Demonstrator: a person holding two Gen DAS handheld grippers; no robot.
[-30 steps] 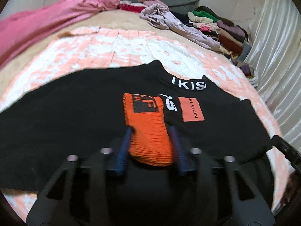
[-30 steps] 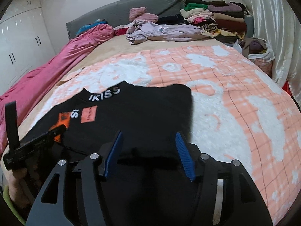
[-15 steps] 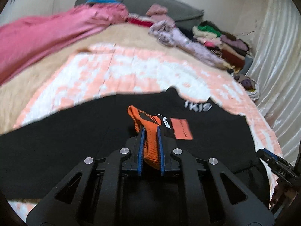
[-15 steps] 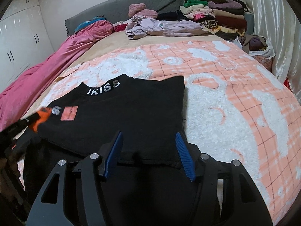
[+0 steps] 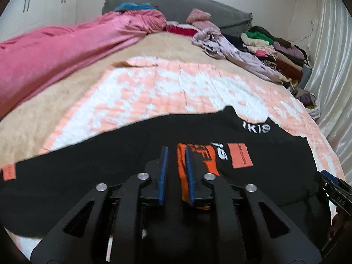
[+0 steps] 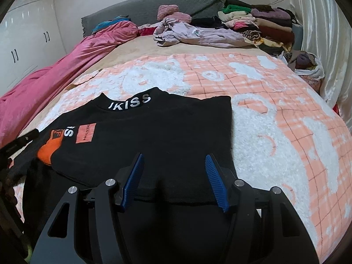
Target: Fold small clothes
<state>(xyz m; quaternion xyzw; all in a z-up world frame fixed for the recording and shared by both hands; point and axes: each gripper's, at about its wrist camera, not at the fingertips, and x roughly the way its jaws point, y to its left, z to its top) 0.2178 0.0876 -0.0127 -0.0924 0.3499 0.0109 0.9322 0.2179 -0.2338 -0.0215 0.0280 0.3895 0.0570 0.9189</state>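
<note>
A black sweater (image 5: 110, 165) with white collar lettering lies flat on the peach and white blanket (image 5: 154, 92). Its sleeve is folded across the chest, so the orange cuff (image 5: 206, 162) rests beside the orange patch. My left gripper (image 5: 176, 149) hovers just over that cuff with its jaws opening. The cuff's left edge lies between the pads, which do not press on it. In the right wrist view the sweater (image 6: 165, 132) and cuff (image 6: 47, 151) show too. My right gripper (image 6: 174, 156) stands open over the sweater's lower part, holding nothing.
A pink quilt (image 6: 55, 74) runs along the bed's left side. A lilac garment (image 6: 198, 35) and a stack of folded clothes (image 6: 264, 22) lie at the head, near the grey headboard (image 6: 154, 4). A shiny curtain (image 6: 325, 33) hangs on the right.
The left gripper closed on the orange cuff and lifted it. Now its jaws have parted and the cuff lies flat on the sweater's chest. The right gripper stays open.
</note>
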